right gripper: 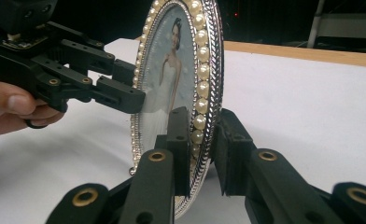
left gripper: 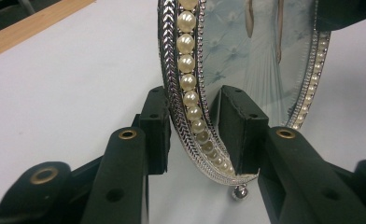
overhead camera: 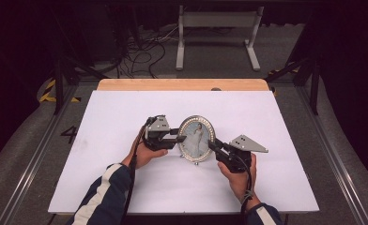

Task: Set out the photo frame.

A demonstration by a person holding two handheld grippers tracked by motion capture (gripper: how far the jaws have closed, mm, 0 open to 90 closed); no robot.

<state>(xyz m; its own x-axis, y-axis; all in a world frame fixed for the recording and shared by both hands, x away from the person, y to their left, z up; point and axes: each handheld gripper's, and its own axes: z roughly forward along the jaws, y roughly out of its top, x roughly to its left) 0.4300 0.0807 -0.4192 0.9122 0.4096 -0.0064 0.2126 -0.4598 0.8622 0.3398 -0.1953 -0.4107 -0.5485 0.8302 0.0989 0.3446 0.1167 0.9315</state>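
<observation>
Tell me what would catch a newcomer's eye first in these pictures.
An oval picture frame rimmed with pearls stands upright mid-way on the white table, holding a portrait of a figure in a white gown. The left gripper and the right gripper flank it, jaws set on opposite edges of the rim.

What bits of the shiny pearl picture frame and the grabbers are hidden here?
- Back of the picture frame: it faces away in the high view.
- Frame top: cut off by the top edge in the left gripper view.
- Frame bottom in the right gripper view: behind the right gripper.
- Left gripper: whether its pads press the rim is unclear.
</observation>
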